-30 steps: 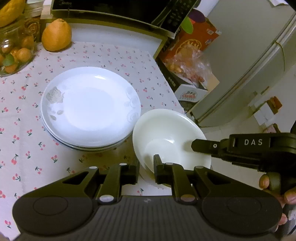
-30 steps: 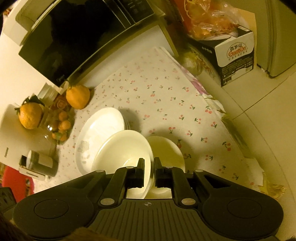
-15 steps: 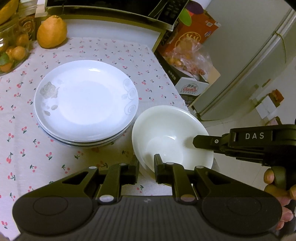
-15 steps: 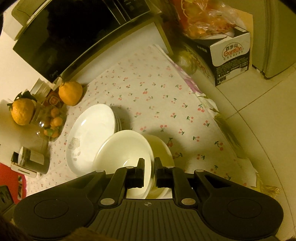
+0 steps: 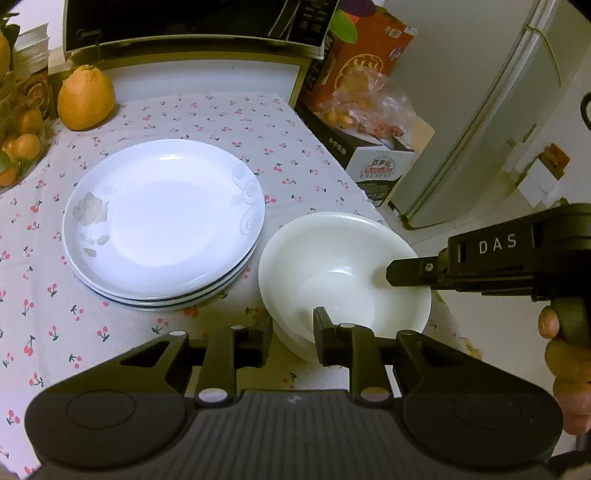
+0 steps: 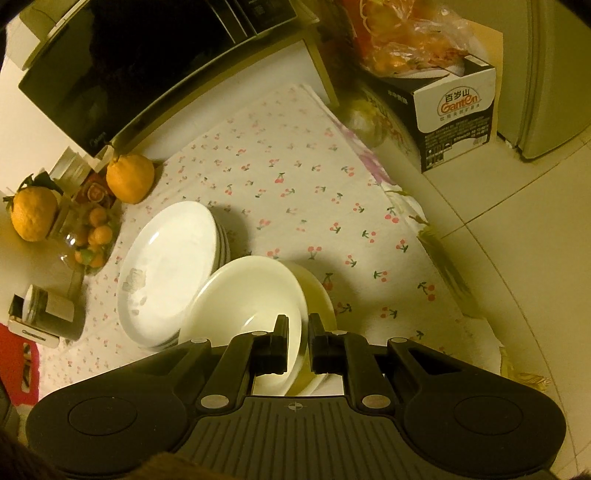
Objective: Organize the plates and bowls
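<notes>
A white bowl (image 5: 343, 266) sits nested on another white bowl (image 6: 319, 295) at the table's right edge. My left gripper (image 5: 291, 328) is shut on the top bowl's near rim. My right gripper (image 6: 298, 336) is shut on the same bowl's (image 6: 251, 295) rim from the right side; it also shows in the left wrist view (image 5: 391, 271). A stack of white plates (image 5: 162, 218) with a grey rose pattern lies left of the bowls, also in the right wrist view (image 6: 166, 266).
An orange (image 5: 85, 98) and a glass jar of small fruit (image 6: 88, 240) stand at the back left, in front of a microwave (image 5: 184, 22). Cardboard boxes (image 5: 376, 166) and a fridge (image 5: 480, 110) stand off the table's right edge.
Both grippers have lowered the top bowl onto the lower bowl; it now sits deeper and more level. The left view has pulled back slightly.
</notes>
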`<state>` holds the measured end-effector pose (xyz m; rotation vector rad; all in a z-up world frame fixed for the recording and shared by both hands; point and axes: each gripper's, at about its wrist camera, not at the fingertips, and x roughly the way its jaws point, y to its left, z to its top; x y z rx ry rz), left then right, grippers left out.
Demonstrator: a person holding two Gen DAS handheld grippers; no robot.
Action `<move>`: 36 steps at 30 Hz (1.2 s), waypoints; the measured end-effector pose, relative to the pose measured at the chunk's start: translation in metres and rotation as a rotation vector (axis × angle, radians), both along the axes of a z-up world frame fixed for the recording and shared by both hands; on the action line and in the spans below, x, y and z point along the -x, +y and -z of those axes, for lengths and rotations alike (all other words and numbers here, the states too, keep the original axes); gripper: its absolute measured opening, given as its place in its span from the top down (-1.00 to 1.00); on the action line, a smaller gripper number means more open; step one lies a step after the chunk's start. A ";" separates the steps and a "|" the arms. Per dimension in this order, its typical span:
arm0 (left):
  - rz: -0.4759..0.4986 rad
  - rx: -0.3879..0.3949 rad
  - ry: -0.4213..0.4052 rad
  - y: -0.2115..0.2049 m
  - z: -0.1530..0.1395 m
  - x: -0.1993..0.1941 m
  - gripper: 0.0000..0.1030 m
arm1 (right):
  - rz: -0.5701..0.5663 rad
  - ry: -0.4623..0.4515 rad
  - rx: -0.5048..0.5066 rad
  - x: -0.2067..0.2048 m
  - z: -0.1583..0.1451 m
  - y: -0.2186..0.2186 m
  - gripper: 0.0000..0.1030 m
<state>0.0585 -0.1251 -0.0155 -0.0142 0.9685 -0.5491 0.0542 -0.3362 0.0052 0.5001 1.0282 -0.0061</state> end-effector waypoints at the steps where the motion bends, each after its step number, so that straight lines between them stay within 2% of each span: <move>1: 0.002 -0.002 0.001 0.000 0.001 0.000 0.60 | -0.001 0.002 0.002 0.000 0.000 0.000 0.75; 12: 0.004 -0.016 0.010 0.000 0.004 -0.001 0.59 | -0.008 0.012 0.014 -0.001 0.001 -0.001 0.74; 19: 0.005 -0.013 0.012 0.001 0.005 -0.001 0.51 | -0.011 0.018 0.015 -0.001 0.001 -0.001 0.72; 21: 0.010 -0.013 0.007 0.001 0.005 -0.001 0.47 | -0.014 0.016 0.015 0.000 0.000 -0.001 0.57; 26: 0.039 -0.015 -0.019 0.001 0.006 0.003 0.14 | -0.018 0.000 0.023 0.000 -0.002 -0.001 0.34; 28: 0.053 -0.016 -0.043 0.001 0.005 0.006 -0.18 | -0.022 -0.009 0.012 0.001 -0.004 -0.001 0.20; 30: 0.068 -0.015 -0.075 0.003 0.004 0.009 -0.38 | -0.029 -0.023 -0.002 0.001 -0.005 -0.001 -0.08; 33: 0.098 -0.015 -0.118 0.005 0.002 0.015 -0.58 | -0.042 -0.061 0.000 0.002 -0.009 0.000 -0.33; 36: 0.120 -0.009 -0.144 0.007 0.002 0.019 -0.76 | -0.061 -0.084 0.003 0.002 -0.010 0.003 -0.42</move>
